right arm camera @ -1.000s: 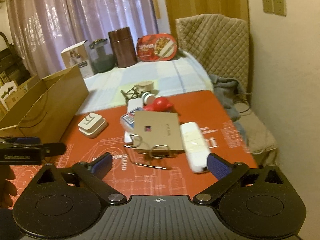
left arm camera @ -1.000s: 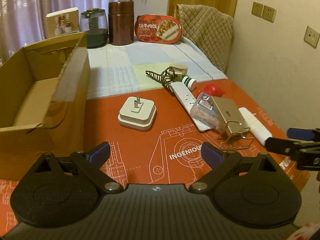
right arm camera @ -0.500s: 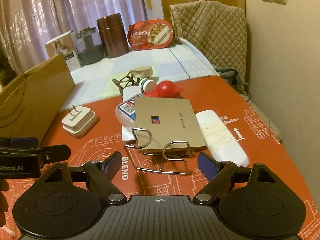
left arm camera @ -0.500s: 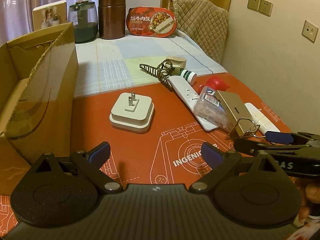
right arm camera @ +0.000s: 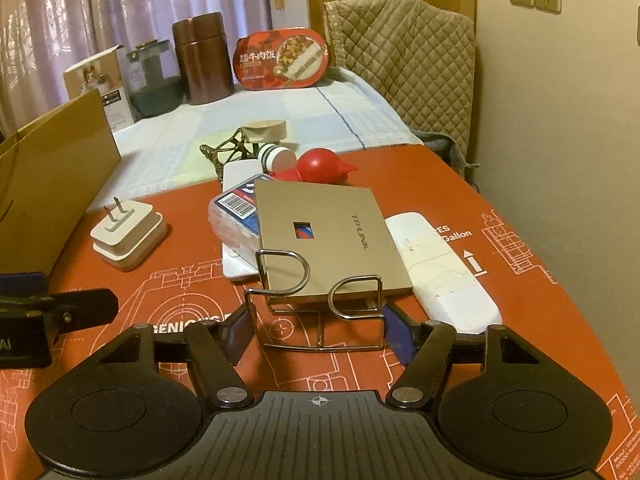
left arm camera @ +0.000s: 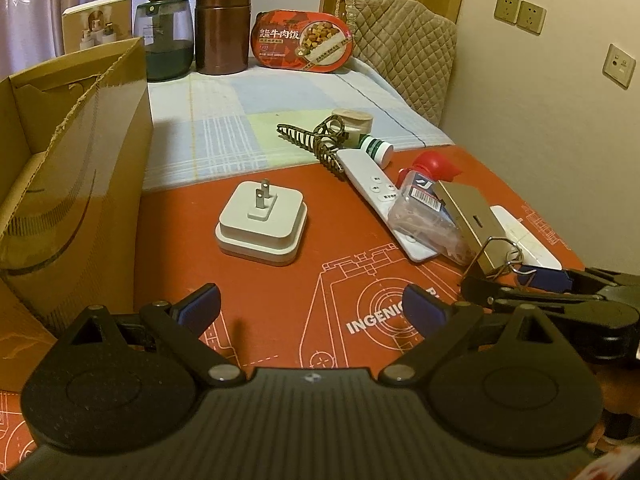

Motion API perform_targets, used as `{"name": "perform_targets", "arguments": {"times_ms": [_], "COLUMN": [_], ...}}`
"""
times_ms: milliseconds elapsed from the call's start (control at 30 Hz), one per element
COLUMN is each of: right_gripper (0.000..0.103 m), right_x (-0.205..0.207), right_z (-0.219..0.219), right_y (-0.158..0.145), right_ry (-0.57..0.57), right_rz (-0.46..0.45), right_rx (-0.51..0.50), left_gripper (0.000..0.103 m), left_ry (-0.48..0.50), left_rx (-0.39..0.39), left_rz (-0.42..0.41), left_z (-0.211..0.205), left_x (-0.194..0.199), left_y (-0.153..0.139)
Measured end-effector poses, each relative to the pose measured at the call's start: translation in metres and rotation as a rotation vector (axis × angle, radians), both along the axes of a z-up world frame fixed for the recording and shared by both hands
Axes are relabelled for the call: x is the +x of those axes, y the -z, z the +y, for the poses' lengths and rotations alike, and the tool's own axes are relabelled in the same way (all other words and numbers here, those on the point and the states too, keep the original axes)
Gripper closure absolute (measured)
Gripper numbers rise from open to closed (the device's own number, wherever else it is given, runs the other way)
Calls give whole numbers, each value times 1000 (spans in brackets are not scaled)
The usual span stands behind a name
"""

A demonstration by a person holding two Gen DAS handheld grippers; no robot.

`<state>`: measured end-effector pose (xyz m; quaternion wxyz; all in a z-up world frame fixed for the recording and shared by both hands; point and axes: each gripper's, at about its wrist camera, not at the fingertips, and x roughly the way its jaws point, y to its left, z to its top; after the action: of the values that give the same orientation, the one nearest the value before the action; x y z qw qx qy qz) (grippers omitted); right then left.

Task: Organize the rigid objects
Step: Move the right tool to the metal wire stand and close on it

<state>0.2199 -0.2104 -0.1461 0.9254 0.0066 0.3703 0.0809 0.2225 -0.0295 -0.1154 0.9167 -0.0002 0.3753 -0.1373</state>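
Observation:
A wire stand (right arm camera: 320, 314) rests on the orange mat, leaning against a beige TP-Link box (right arm camera: 332, 240). My right gripper (right arm camera: 318, 332) straddles the stand's base; its jaws are closing, with the wire between the blue pads but not visibly pinched. From the left wrist view, the right gripper (left arm camera: 512, 280) sits at the wire stand (left arm camera: 496, 256). My left gripper (left arm camera: 312, 304) hovers open and empty, short of the white plug adapter (left arm camera: 262, 220). A clear barcoded case (right arm camera: 236, 216), a white remote (left arm camera: 372, 184) and a white stick device (right arm camera: 444, 276) lie around the beige box.
An open cardboard box (left arm camera: 80, 160) stands at the left. Behind the pile lie a red bulb (right arm camera: 320, 168), a hair claw (left arm camera: 312, 140) and a small bottle (right arm camera: 276, 156). Jars and a food pack (left arm camera: 304, 44) line the far edge. A wall closes the right.
My right gripper has come forward and down onto the wire stand, and its jaws have narrowed around it. The left gripper dipped slightly, then held still.

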Motion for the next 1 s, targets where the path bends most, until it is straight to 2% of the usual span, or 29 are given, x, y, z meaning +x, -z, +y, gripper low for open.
{"name": "perform_targets", "arguments": {"times_ms": [267, 1000], "right_gripper": [38, 38], "right_x": [-1, -14], "right_z": [-6, -3], "right_y": [0, -5], "right_ry": [-20, -48], "right_rz": [22, -27], "right_rx": [12, -43], "left_gripper": [8, 8], "left_ry": [2, 2], "left_rx": [-6, -18], "left_rz": [-3, -5], "left_z": [-1, 0], "left_x": [1, 1], "left_y": [2, 2]}}
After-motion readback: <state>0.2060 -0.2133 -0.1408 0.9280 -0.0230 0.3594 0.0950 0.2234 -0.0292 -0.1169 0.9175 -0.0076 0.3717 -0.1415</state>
